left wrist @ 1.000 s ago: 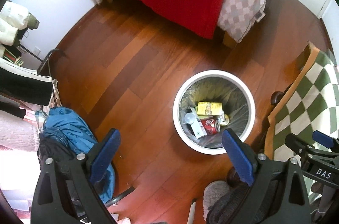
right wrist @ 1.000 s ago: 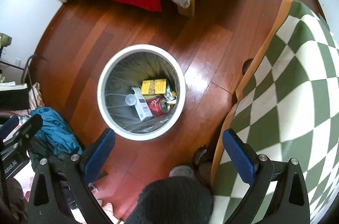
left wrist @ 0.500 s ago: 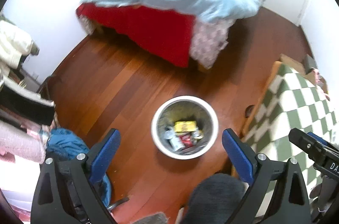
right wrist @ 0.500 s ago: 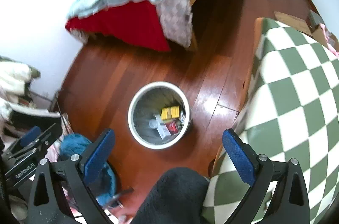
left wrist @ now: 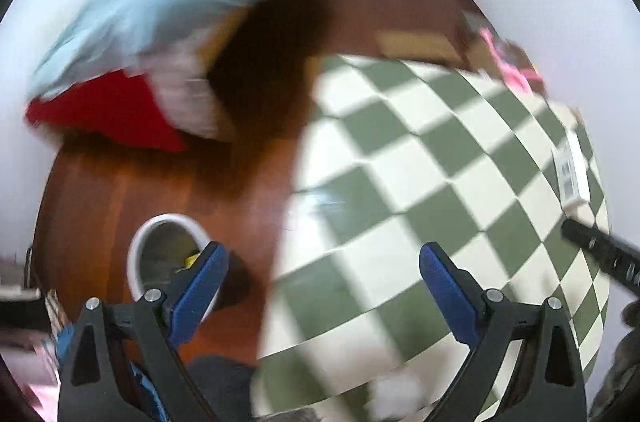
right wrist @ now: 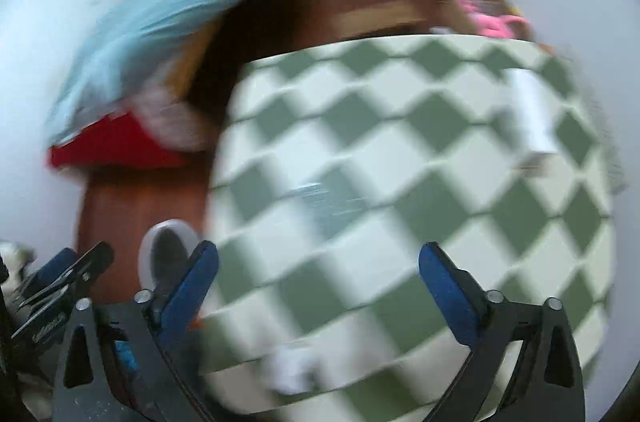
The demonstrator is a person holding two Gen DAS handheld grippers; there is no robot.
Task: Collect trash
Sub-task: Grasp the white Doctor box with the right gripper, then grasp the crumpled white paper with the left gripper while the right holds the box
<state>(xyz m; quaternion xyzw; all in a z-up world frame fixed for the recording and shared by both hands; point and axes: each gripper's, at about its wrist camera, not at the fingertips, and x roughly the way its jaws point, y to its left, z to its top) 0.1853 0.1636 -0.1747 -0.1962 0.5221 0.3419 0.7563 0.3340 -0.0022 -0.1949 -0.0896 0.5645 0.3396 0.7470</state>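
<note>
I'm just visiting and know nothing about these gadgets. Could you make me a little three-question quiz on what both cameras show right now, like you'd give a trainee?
1. True or false: the left gripper is clamped on a piece of trash.
2. Which side of the checkered tablecloth is the white trash bin on in the left wrist view? A) left B) right C) on top of it
3. Fill in: the white box lies on the ______.

Key
1. False: both it and the right gripper are open and empty.
2. A
3. checkered tablecloth, near its right edge.
</note>
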